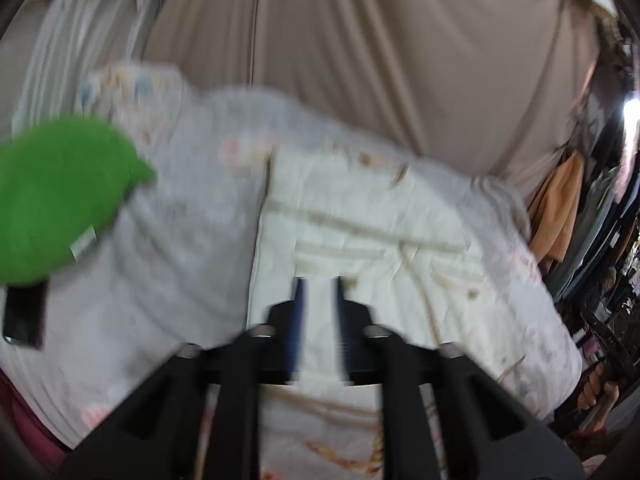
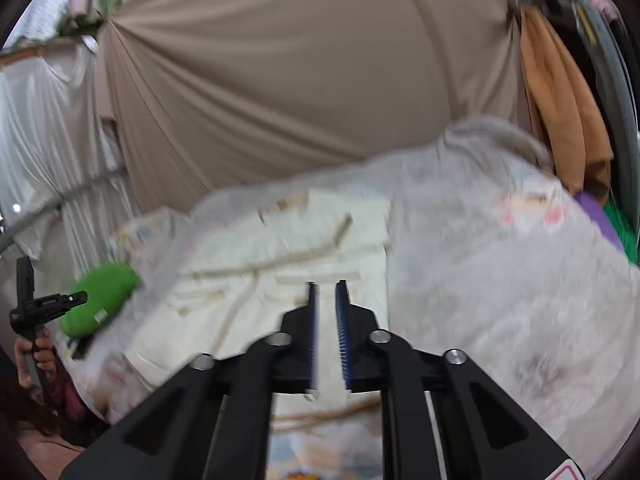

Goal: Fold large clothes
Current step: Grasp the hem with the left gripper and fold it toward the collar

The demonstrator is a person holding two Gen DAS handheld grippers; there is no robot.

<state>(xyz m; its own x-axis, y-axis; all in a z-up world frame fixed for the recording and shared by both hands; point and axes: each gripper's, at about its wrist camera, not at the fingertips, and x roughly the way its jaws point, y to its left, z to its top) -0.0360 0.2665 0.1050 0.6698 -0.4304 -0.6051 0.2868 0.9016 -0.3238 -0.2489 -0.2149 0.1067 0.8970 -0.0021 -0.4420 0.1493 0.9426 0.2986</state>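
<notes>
A cream-white garment with tan trim [image 1: 360, 232] lies spread on a bed covered with a pale patterned quilt [image 1: 168, 232]. It also shows in the right wrist view [image 2: 280, 272], on the quilt [image 2: 500, 280]. My left gripper [image 1: 319, 284] hovers over the garment's near part, jaws slightly apart and empty. My right gripper [image 2: 327, 286] hovers over the same garment's near edge, jaws slightly apart and empty. The left gripper also shows at the far left of the right wrist view [image 2: 78, 298], held in a hand. Both views are motion-blurred.
A green cushion [image 1: 52, 200] lies on the bed's left side, with a black object [image 1: 24, 316] below it. A beige curtain [image 1: 380, 60] hangs behind the bed. Orange cloth [image 2: 560, 100] and clutter stand at the right.
</notes>
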